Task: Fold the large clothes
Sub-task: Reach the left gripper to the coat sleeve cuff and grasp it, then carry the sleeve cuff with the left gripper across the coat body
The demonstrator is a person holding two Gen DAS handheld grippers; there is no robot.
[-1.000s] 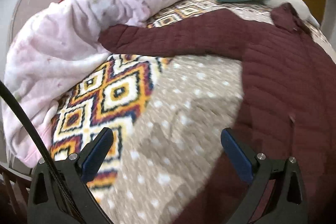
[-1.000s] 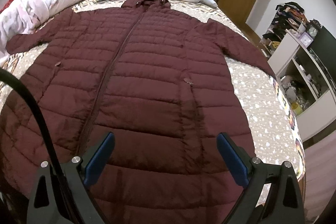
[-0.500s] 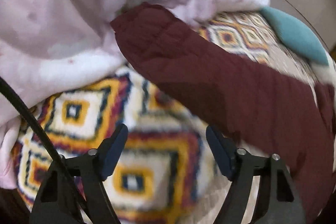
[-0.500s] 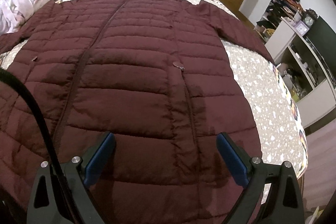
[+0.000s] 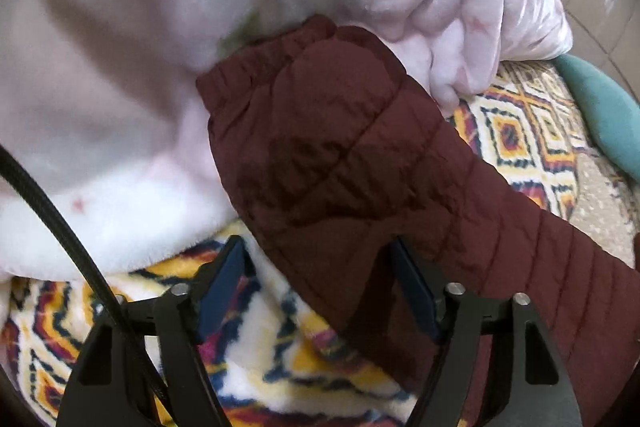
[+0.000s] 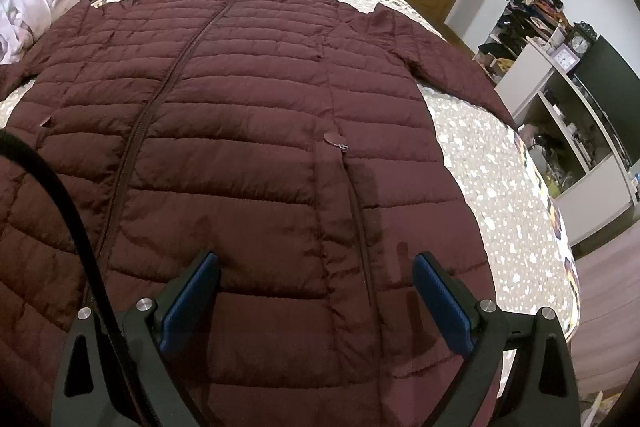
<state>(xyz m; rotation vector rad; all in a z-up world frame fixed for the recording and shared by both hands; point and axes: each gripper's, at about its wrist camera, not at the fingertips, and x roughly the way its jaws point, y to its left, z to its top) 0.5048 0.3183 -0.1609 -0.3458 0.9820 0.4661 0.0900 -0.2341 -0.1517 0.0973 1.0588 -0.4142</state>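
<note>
My left gripper (image 5: 316,291), jaws spread, straddles the maroon coat's sleeve (image 5: 360,163); its cuff lies just ahead, the sleeve running back rightward. My right gripper (image 6: 316,291) hovers spread above the coat (image 6: 240,131), flat on the bed (image 6: 500,187).

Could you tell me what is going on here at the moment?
A person with a gripper in each hand is starting to fold a maroon coat spread flat on a bed. The left gripper is open around the edge of one sleeve near its cuff, beside a pink blanket, not yet closed on it. The right gripper hovers open over the coat's lower front. No fold is made yet.
</note>
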